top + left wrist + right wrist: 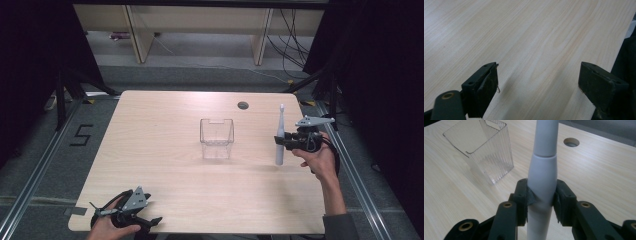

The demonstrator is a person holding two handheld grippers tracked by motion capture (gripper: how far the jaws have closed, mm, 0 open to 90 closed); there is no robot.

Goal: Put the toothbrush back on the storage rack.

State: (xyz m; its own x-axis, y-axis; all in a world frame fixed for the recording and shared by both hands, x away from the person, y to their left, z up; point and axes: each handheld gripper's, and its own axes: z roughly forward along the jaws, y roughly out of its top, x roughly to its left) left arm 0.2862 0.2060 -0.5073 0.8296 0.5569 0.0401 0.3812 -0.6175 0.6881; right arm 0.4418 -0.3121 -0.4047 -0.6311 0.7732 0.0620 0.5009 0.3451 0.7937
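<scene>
Fingers (541, 200) tight around toothbrush (543, 170)

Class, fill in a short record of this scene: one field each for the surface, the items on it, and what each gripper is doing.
surface: light wooden table with a round cable hole
container: clear plastic bin, upright, empty, near the table's middle
held item: grey electric toothbrush, upright, right of the bin, apart from it
right gripper: shut on the toothbrush handle
left gripper: open, holding nothing, over the table's near left edge
</scene>
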